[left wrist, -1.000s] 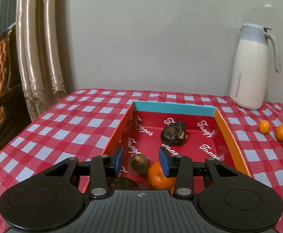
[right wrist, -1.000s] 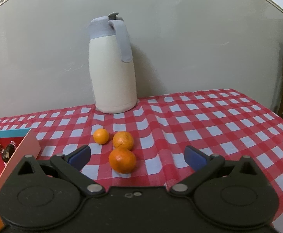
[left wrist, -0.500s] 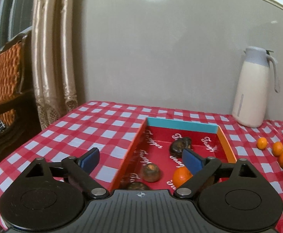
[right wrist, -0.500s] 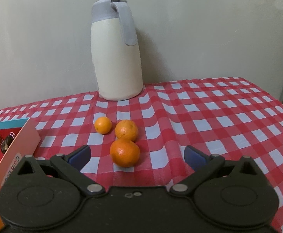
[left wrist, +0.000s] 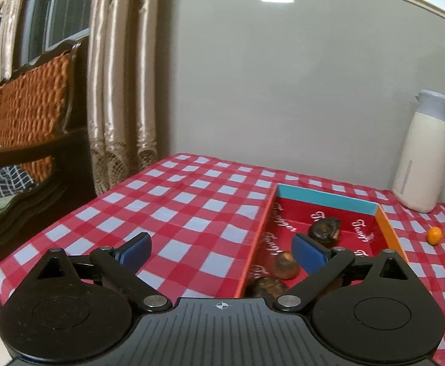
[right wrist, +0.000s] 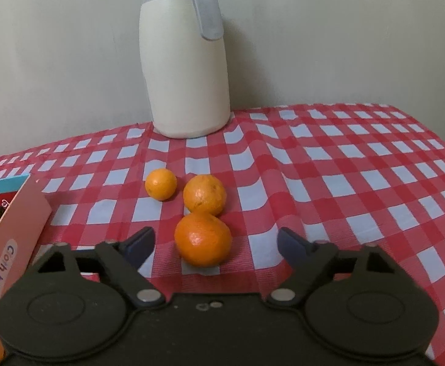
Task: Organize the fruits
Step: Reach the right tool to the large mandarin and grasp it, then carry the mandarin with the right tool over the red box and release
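Three oranges lie on the checked cloth in the right wrist view: a near one (right wrist: 203, 239), a middle one (right wrist: 204, 194) and a small far one (right wrist: 160, 183). My right gripper (right wrist: 215, 245) is open, its blue fingers on either side of the near orange, not touching it. My left gripper (left wrist: 221, 250) is open and empty, held above the left side of the red box (left wrist: 387, 231). Three dark fruits lie in the box: (left wrist: 324, 228), (left wrist: 286, 264), (left wrist: 265, 286). Two oranges (left wrist: 434, 234) also show at the far right of the left wrist view.
A cream thermos jug (right wrist: 186, 61) with a grey handle stands behind the oranges, near the wall. The box's outer wall (right wrist: 12, 244) is just left of my right gripper. A wooden bench (left wrist: 24, 128) and curtains (left wrist: 118, 91) are beyond the table's left edge.
My left gripper opened, let go of an orange in the box, then rose and swung left. My right gripper moved forward until its open fingers flank the near orange.
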{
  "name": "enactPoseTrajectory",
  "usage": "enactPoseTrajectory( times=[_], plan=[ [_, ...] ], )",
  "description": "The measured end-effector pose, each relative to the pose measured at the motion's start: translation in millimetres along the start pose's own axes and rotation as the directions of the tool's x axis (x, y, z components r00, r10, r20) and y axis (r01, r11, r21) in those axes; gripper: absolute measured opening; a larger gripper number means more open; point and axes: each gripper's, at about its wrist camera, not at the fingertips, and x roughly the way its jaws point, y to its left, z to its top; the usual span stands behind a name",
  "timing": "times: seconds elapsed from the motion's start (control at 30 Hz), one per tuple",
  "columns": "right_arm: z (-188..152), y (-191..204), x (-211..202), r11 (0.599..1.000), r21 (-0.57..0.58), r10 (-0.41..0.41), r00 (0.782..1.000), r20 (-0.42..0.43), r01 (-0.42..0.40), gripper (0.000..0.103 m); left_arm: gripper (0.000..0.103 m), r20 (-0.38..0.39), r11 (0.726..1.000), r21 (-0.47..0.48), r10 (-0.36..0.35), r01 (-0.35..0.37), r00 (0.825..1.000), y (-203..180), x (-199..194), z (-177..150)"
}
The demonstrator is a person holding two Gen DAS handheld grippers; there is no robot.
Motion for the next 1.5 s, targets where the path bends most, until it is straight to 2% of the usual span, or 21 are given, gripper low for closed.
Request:
enactPoseTrajectory(
  times=[0.17, 0.23, 0.27, 0.3, 0.4, 0.73, 0.97, 1.17, 1.5],
  plan=[
    [-2.1, 4.3, 8.9, 1.000, 0.009, 0.016, 0.999, -0.041, -0.016, 0.070, 0.099, -0.001, 1.000, -0.013, 0.019, -0.019, 1.000, 9.0, 0.6, -0.7],
    [-2.6, 7.0, 10.4, 1.000, 0.006, 0.018, 0.999, -0.046, -0.018, 0.060, 0.099, -0.003, 1.000, -0.018, 0.023, -0.024, 1.000, 11.6, 1.1, -0.6],
    [-2.6, 7.5, 10.6, 1.000, 0.007, 0.022, 0.999, -0.045, -0.021, 0.051, 0.099, -0.004, 0.999, -0.021, 0.026, -0.026, 1.000, 13.0, 1.2, -0.6],
    [-2.2, 8.3, 11.2, 1.000, 0.006, 0.026, 0.999, -0.042, -0.025, 0.046, 0.099, -0.003, 0.999, -0.024, 0.028, -0.029, 1.000, 14.3, 1.0, -0.6],
    [-2.0, 10.7, 11.9, 1.000, -0.006, 0.027, 0.999, -0.037, -0.028, 0.042, 0.099, -0.004, 0.999, -0.031, 0.035, -0.035, 0.999, 17.6, 0.6, -0.6],
    [-1.6, 12.9, 6.0, 0.998, -0.026, 0.065, 0.998, -0.014, -0.066, 0.041, 0.099, -0.010, 0.997, -0.055, 0.047, -0.047, 0.999, 25.0, 0.3, -1.3],
    [1.4, 15.0, -11.4, 0.989, -0.028, 0.144, 0.988, 0.047, -0.142, 0.041, 0.099, -0.008, 0.995, -0.078, 0.061, -0.062, 0.998, 31.7, -2.2, -1.9],
    [1.9, 32.0, -25.9, 0.969, -0.076, 0.243, 0.966, 0.092, -0.236, 0.041, 0.099, -0.015, 0.992, -0.100, 0.079, -0.080, 0.997, 40.5, -4.2, -3.9],
    [-6.6, 70.9, -42.8, 0.895, -0.207, 0.421, 0.902, 0.099, -0.395, 0.041, 0.100, -0.025, 0.988, -0.119, 0.098, -0.100, 0.995, 50.2, -5.4, -7.0]
  ],
)
